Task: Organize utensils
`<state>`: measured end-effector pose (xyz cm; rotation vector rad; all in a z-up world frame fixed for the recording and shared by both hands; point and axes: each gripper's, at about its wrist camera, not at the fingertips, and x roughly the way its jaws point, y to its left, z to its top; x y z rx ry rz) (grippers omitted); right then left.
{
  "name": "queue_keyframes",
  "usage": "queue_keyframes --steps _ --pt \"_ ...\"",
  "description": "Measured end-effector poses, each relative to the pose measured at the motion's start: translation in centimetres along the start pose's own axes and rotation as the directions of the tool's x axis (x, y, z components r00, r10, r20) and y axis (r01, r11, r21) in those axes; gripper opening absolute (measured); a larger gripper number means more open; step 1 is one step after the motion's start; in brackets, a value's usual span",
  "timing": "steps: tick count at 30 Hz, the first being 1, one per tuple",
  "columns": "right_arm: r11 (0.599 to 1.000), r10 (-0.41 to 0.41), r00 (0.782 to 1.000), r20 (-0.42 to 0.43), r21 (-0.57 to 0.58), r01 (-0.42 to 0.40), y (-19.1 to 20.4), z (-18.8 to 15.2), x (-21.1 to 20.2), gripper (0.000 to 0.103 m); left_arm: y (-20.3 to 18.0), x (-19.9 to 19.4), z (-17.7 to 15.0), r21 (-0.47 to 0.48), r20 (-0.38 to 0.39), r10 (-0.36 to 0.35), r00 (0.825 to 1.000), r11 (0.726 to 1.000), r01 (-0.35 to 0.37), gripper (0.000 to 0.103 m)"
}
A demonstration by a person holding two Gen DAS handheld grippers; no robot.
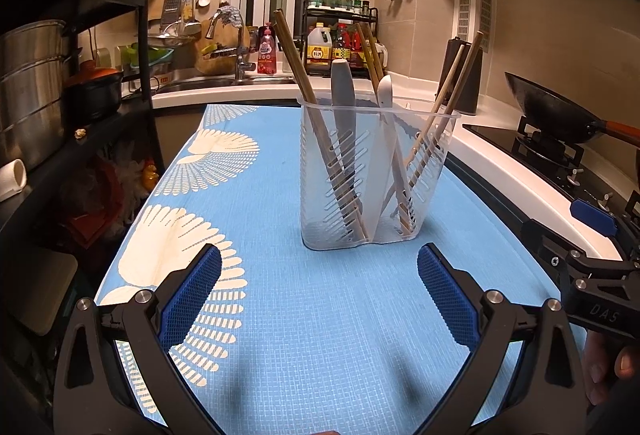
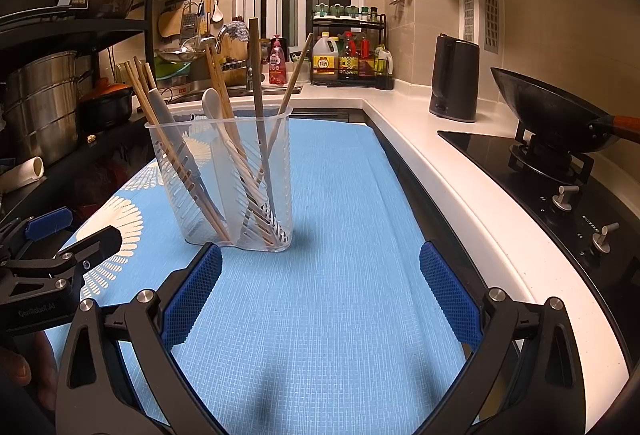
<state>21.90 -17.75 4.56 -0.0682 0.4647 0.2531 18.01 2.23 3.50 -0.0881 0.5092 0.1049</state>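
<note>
left wrist, right tongs [image 1: 592, 227] marked "das"

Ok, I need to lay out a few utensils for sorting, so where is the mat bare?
The blue mat is bare from both open grippers up to the clear holder, and right of it toward the white counter edge. The holder is crowded with chopsticks and spoons.

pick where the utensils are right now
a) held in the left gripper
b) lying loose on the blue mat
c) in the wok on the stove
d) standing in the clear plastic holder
d: the chopsticks and spoons stand in the clear plastic holder on the blue mat, and both the left gripper and the right gripper are open and empty.
</note>
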Motion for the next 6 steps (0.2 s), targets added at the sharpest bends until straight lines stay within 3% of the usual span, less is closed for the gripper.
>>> queue_keyframes --steps 6 --pt "1.000 0.001 1.000 -0.001 -0.002 -0.001 0.03 0.00 0.11 0.097 0.15 0.13 0.10 -0.005 -0.008 0.008 1.000 1.000 -0.008 0.095"
